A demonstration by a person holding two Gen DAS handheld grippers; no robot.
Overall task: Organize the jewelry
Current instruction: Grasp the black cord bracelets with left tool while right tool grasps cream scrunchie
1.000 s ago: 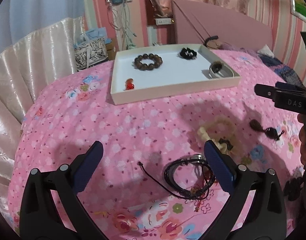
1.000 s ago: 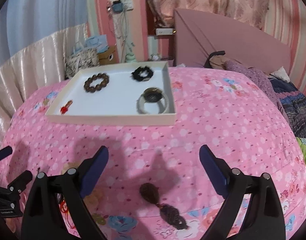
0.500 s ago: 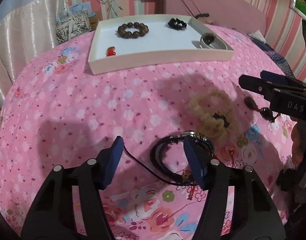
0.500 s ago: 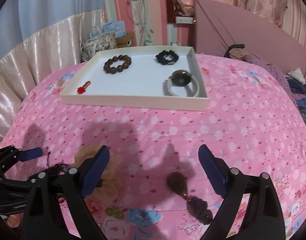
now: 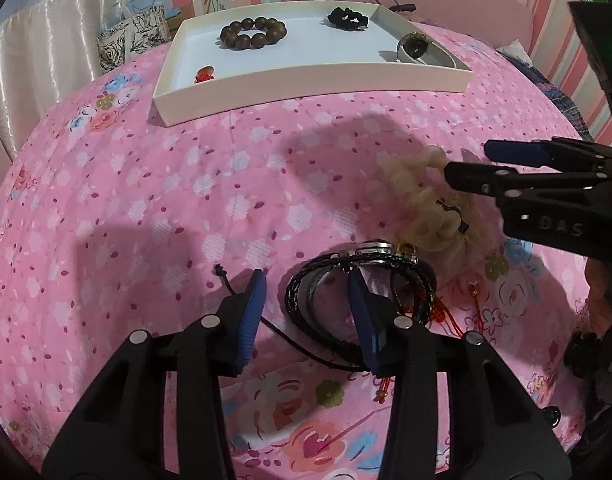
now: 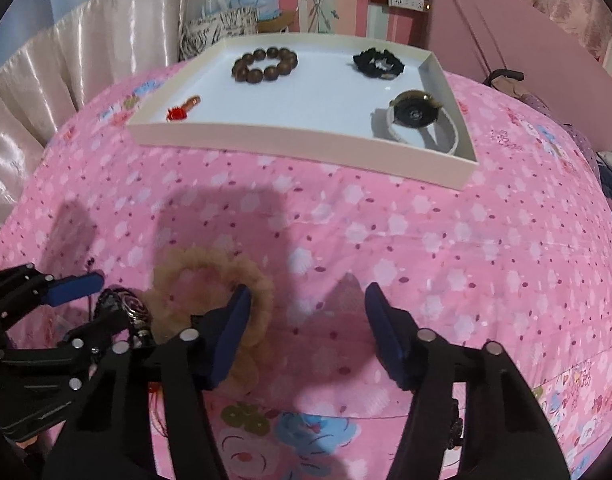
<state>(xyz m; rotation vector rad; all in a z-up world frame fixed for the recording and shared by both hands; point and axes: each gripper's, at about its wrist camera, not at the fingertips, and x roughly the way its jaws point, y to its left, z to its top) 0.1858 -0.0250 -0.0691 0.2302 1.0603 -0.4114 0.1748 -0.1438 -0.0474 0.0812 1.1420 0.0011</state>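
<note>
Seen from the left wrist, the left claw (image 5: 306, 304) is down on a bed with a pink flowered cover (image 5: 165, 200), its fingers spread apart with nothing yet pinched. One blue pad sits inside the loop of a black braided bracelet (image 5: 326, 292) and the other outside it, so the near band lies between them. Just beside the bracelet lies a fluffy cream hair tie (image 5: 430, 208), and a red tasselled cord (image 5: 446, 312) trails from under the bracelet. Farther back rests a shallow white tray (image 5: 306, 84) holding a brown bead bracelet (image 5: 253, 33), a black scrunchie (image 5: 348, 18), a watch (image 5: 416, 46) and a small red charm (image 5: 203, 76). The step in hand appears to be picking up the braided bracelet; the next move likely calls for squeezing on the band, lifting clear of the cord, and carrying it over the tray's near wall. From the right wrist, the right claw (image 6: 308, 332) is also spread wide and grasping nothing, its left pad touching or just over the hair tie's edge; I cannot tell which. Bare cover lies open between the loose pieces and the tray, and the tray's middle has free floor. The two claws are close together, so they could bump.
</note>
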